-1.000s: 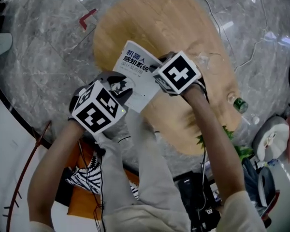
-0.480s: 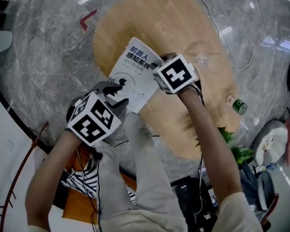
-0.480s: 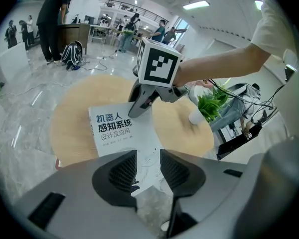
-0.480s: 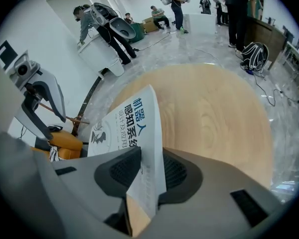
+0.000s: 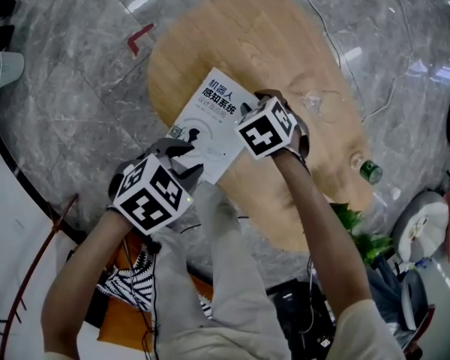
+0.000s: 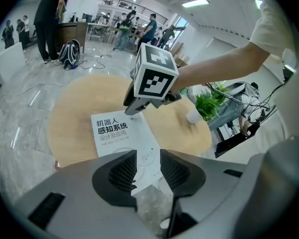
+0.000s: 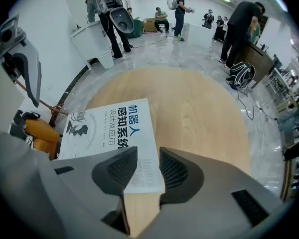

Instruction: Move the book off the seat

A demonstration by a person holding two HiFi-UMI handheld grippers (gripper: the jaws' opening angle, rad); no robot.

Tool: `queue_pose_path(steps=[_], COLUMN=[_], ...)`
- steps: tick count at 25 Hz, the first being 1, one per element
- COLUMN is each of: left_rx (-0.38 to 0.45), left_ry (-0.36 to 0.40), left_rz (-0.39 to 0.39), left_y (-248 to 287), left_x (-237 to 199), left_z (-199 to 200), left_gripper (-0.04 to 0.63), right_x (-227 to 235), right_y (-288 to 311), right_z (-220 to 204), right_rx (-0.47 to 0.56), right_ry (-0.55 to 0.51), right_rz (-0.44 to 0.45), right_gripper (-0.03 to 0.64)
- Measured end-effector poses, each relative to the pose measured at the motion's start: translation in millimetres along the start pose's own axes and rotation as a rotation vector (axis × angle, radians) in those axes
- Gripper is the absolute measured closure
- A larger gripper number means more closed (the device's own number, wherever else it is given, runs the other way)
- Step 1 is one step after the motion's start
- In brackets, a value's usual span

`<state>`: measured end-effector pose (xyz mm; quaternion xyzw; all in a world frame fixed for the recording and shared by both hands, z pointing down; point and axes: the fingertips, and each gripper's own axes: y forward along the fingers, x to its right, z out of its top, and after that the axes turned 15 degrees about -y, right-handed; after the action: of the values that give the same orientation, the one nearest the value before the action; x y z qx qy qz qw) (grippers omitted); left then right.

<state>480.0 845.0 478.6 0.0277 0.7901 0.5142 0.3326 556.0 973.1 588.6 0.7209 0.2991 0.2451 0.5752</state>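
Though cube-hidden, R-gripper [image 7: 142, 169] opening astride book [image 7: 109, 128]

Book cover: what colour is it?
The book has a white cover with blue title print and a small dark illustration. The right gripper view shows it best.

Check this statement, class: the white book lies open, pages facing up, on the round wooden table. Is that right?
Not quite. The book is closed, not open: its printed front cover faces up, as the right gripper view shows clearly. The rest stands: it is a white book and it lies on the round wooden table.
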Motion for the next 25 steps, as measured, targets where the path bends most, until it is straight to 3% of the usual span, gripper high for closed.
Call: queue_pose_path(steps=[9,15,18,20,25], left_rx=[-0.008,0.01,0.006,-0.009,-0.021], left_ry=[0.021,-0.008,-0.005,0.002,0.009], left_rz=[-0.013,-0.002,0.015,0.026,0.048], left_y=[-2.9,-18.9,-29.1,-35.2,-50.3], left_x=[12.1,19.7,21.7,23.4,39.7], left_z=[14.1,16.7,14.7,10.0,1.4], left_gripper=[0.446,0.473,0.508,0.526,0.563], right_x=[-1.5,-13.1,-13.3,-10.3,-19.2], right_y=[-14.2,-34.2,-49.2,-57.3,-76.2], right_z=[-6.0,-3.8,-4.4,-6.2,-9.2], right_rx=[0.026,0.071,0.095,0.098,0.113], right_ry=[0.056,0.105,0.12,0.114,0.111], right_rz=[0.037,0.032,-0.002,-0.046,-0.068], right_gripper=[0.479,0.499,0.526,0.592,0.6])
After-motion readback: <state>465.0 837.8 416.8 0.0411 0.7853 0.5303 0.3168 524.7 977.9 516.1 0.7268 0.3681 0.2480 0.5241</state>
